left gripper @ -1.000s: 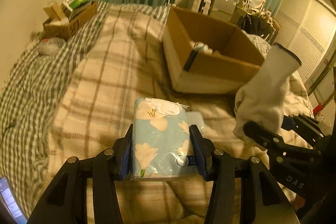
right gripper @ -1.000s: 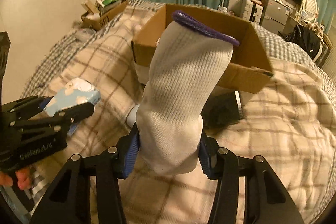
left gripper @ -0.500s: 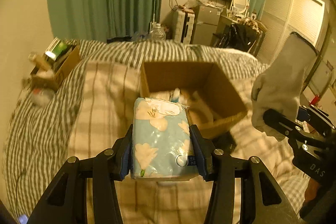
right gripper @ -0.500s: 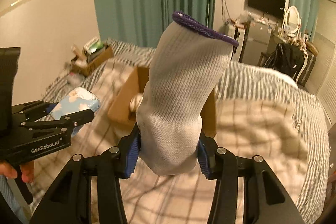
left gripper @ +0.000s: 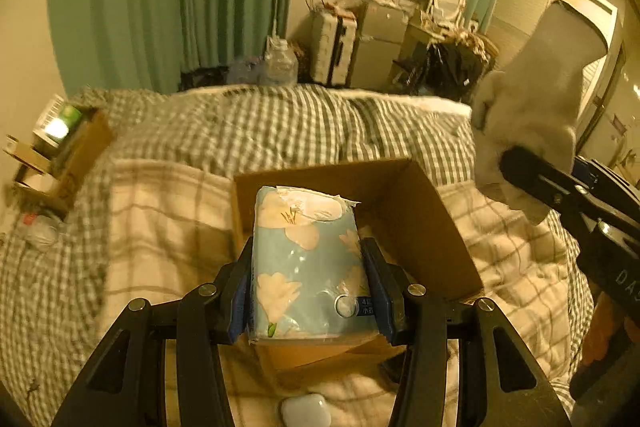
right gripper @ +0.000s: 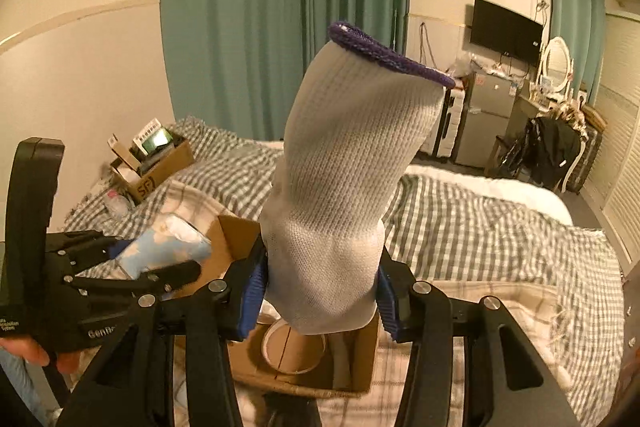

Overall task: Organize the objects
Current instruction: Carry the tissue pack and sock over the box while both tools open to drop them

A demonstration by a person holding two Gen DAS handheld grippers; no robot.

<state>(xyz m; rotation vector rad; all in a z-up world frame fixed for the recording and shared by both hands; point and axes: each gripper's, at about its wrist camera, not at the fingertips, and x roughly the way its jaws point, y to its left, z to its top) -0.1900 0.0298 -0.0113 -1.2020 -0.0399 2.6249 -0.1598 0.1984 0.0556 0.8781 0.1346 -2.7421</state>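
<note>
From my left wrist view, the left gripper (left gripper: 307, 287) is clamped on a light-blue soft tissue pack printed with cream flowers (left gripper: 306, 263), its blue pads pressed against both long sides. The pack hangs over the open brown cardboard box (left gripper: 416, 227) that sits on the bed with the cream plaid blanket (left gripper: 160, 227), near its foot edge. Only this view shows a small pale rounded case (left gripper: 306, 412) lying on the blanket just in front of the box.

My right wrist view shows what the other hides: inside the box lies a round roll of tape (right gripper: 294, 349). Here the right gripper (right gripper: 320, 301) is closed on a white knitted glove with a purple cuff (right gripper: 352, 187), cuff standing up and tilted right, held above the box. The left gripper comes in from the left, level with it, angled toward the box. A smaller cardboard box of clutter (right gripper: 154, 163) rests at the bed's far left edge.
</note>
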